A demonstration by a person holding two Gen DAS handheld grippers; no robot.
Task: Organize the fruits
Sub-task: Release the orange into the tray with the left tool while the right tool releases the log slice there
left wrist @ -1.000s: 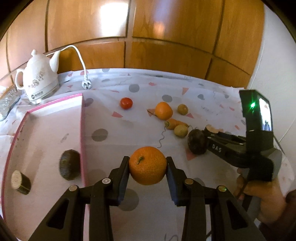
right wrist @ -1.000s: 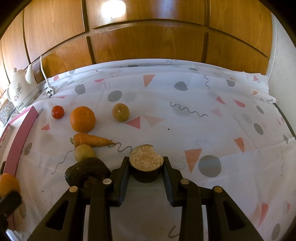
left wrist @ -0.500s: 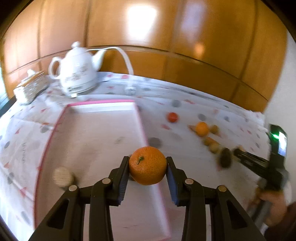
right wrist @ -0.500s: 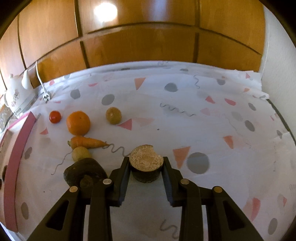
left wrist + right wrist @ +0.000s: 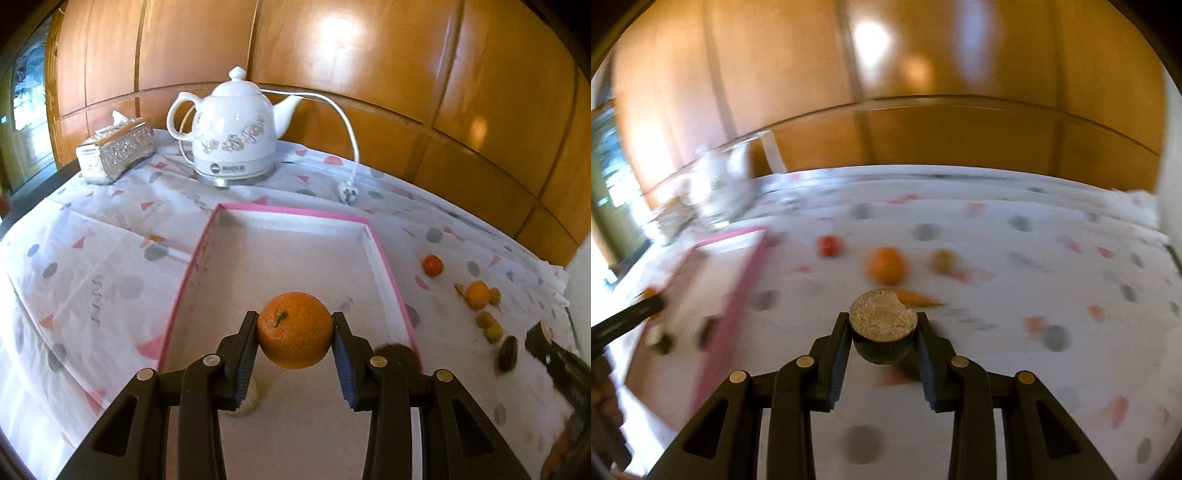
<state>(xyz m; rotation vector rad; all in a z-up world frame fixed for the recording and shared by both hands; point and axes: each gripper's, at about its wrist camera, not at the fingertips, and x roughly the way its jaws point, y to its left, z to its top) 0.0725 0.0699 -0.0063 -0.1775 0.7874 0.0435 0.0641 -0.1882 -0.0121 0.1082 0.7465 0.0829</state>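
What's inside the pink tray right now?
The pink tray shows mostly bare floor. A pale round piece and a dark fruit peek out behind the left claw holding an orange; the rest is covered.

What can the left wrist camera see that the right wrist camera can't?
Only the left wrist view shows the white kettle sharply, the shiny tissue box, and the left hand-held gripper squeezing a tangerine above the pink tray.

Only the right wrist view shows the right hand-held gripper squeezing a dark cut fruit piece, plus a carrot behind it.

Both show the pink tray, the small red fruit, a loose orange and the patterned tablecloth.
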